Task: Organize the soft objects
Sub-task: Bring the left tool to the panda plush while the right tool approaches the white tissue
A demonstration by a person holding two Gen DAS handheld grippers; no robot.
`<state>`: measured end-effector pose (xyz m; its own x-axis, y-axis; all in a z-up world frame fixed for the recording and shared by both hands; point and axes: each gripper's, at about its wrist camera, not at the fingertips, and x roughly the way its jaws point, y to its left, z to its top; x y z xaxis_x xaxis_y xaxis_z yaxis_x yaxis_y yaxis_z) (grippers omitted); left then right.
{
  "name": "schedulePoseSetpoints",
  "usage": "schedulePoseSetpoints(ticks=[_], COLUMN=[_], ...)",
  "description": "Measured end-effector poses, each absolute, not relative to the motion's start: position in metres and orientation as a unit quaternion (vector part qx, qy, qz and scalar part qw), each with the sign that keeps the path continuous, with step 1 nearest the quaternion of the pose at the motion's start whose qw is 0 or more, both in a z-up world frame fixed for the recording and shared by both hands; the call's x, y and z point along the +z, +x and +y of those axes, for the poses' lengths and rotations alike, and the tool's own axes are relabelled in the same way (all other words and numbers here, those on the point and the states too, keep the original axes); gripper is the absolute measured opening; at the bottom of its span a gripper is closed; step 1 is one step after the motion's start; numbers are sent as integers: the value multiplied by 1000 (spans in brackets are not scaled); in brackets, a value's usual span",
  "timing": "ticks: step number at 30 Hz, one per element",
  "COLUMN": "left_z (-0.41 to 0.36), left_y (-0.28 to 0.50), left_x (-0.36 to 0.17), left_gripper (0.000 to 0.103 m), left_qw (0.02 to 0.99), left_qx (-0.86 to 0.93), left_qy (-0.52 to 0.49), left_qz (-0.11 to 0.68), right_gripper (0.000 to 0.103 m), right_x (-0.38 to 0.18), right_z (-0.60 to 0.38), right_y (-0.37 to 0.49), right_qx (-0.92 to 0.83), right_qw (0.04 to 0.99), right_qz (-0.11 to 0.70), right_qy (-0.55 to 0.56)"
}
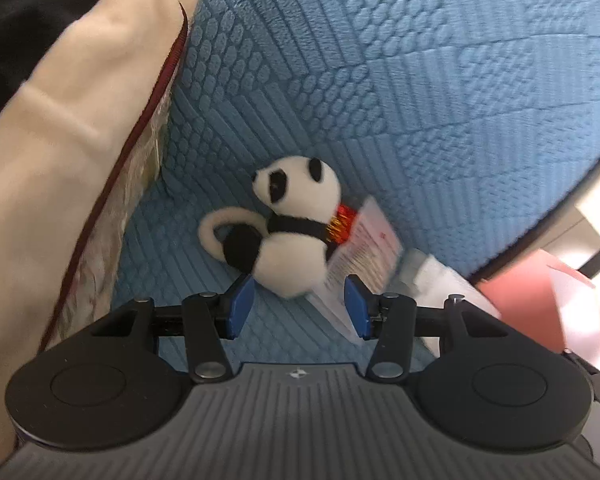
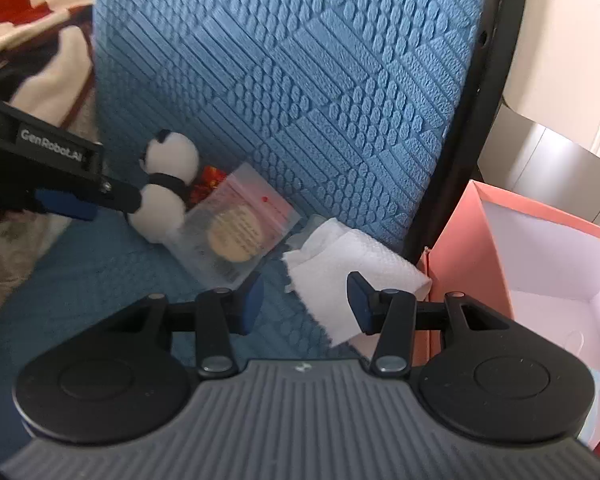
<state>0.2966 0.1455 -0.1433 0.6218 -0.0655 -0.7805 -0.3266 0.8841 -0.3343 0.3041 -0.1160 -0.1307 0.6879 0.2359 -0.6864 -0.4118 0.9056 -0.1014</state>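
Seat and backrest covered in blue textured fabric (image 2: 300, 80), quilted in alternating ribbed and pebbled panels; the backrest stands upright behind a flat seat pad of the same cloth. A black frame edge (image 2: 476, 92) runs down the right side of the backrest. Beyond it, a pale cream wall (image 2: 572, 32) with a grey-white panel below. Bright daylight falls from the right, washing out that side. At left, cream cloth with dark red piping (image 1: 80, 92) bulges against the blue fabric; a red and cream patterned textile (image 2: 16, 4) lies further back.
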Motion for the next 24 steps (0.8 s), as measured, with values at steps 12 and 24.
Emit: schedulePoseSetpoints(ticks=[12, 24], left_z=[170, 166], left_y=[333, 341], left_x=[-164, -176], left_gripper=[67, 68], left_qw=[851, 841], left_qx=[75, 77], left_qy=[-251, -252], left_qz=[455, 473], right_gripper=[59, 47], right_x=[-162, -188], right_z=[-102, -100], right_y=[351, 368], right_qx=[196, 182], right_qw=[883, 863], right_qz=[394, 439], right_qy=[-165, -171])
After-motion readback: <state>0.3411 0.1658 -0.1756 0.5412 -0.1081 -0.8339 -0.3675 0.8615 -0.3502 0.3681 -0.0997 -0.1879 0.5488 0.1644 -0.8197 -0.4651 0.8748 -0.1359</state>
